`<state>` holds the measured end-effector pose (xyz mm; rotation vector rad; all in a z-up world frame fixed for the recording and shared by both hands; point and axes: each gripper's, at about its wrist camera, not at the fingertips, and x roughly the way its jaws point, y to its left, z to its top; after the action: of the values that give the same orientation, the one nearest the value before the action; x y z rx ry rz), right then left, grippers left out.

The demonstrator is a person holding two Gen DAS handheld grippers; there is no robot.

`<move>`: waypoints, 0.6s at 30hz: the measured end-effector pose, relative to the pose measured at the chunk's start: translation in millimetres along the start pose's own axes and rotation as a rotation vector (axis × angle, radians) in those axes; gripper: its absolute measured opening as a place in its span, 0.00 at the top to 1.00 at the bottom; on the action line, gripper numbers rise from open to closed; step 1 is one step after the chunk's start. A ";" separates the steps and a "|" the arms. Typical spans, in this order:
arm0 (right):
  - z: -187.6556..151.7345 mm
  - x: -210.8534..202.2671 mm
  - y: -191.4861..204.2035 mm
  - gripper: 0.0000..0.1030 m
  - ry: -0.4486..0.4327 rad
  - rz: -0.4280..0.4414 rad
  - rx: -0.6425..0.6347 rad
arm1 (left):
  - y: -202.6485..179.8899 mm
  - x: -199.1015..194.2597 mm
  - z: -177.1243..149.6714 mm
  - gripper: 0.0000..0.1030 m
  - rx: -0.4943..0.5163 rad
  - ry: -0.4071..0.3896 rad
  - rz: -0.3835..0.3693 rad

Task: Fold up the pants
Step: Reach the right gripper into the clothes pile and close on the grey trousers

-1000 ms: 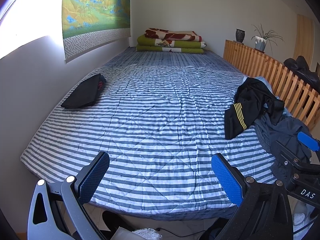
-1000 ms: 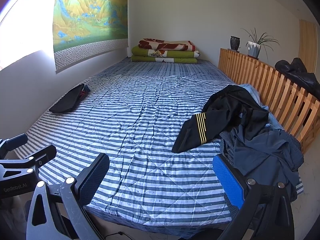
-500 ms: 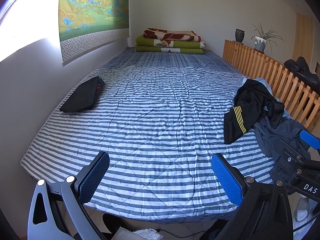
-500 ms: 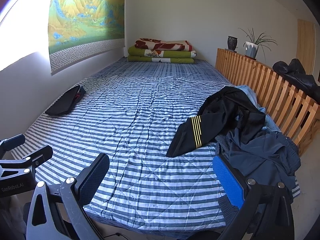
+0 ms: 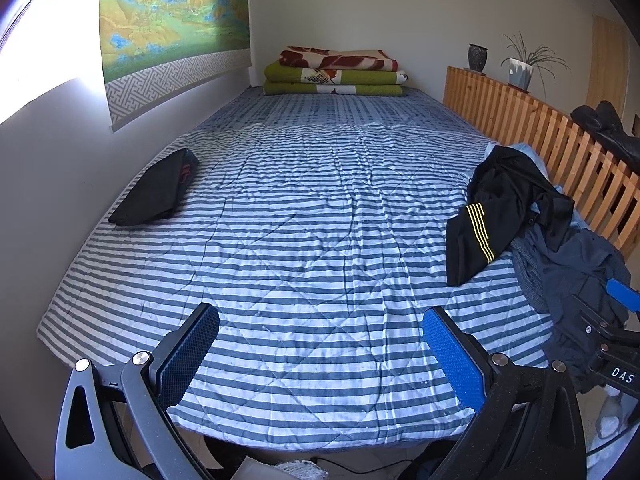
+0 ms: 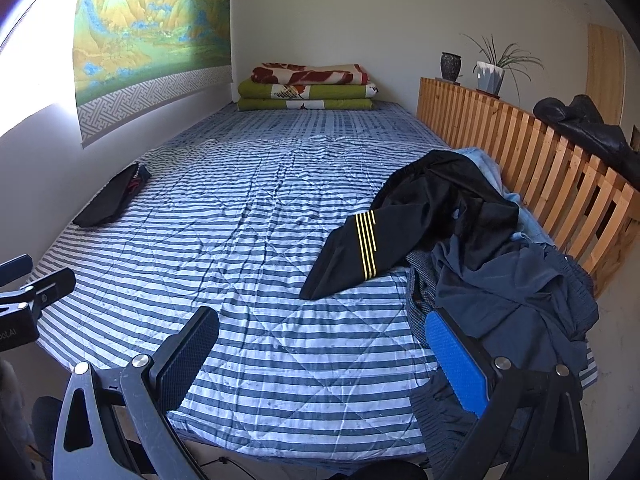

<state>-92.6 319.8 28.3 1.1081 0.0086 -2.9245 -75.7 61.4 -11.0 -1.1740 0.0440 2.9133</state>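
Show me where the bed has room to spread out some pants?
The middle of the striped quilt is bare, from the flat black folded garment by the wall across to the black pants with yellow stripes. The side by the wooden slat rail is crowded with the dark blue clothes heap.
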 end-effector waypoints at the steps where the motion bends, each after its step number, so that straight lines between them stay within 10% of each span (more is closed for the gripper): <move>1: -2.1 4.4 -7.5 0.02 0.013 -0.003 0.009 | -3.5 5.6 1.6 0.00 0.003 0.007 -0.002; 18: 11.3 54.7 -207.1 0.21 0.179 -0.239 0.224 | -60.2 74.1 34.3 0.00 0.002 0.044 -0.094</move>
<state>-144.2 526.1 0.5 1.4961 -0.2029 -3.0798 -152.2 121.7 -39.2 -1.2052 -0.0089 2.8057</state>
